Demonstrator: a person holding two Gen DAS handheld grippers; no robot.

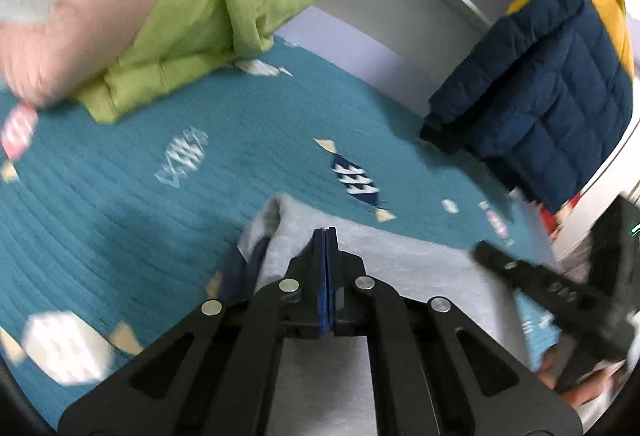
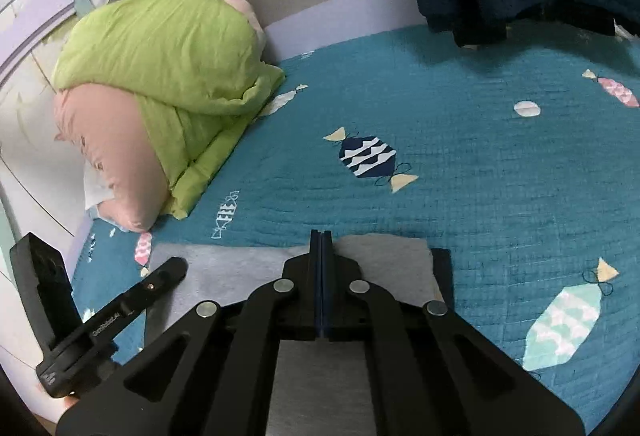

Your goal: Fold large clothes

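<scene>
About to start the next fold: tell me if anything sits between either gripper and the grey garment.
Nothing visible does. The left gripper and right gripper are both shut, right over the grey garment. The green quilt and navy jacket lie well away across the blue bedspread.

Small white lettering is seen on the left gripper [image 2: 160, 278] arm in the right wrist view, too blurred to be read; nothing else legible.

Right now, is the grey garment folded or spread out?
Folded, at least partly: the grey garment lies as a compact rectangle on the bedspread, and its edge curls over a navy layer.
</scene>
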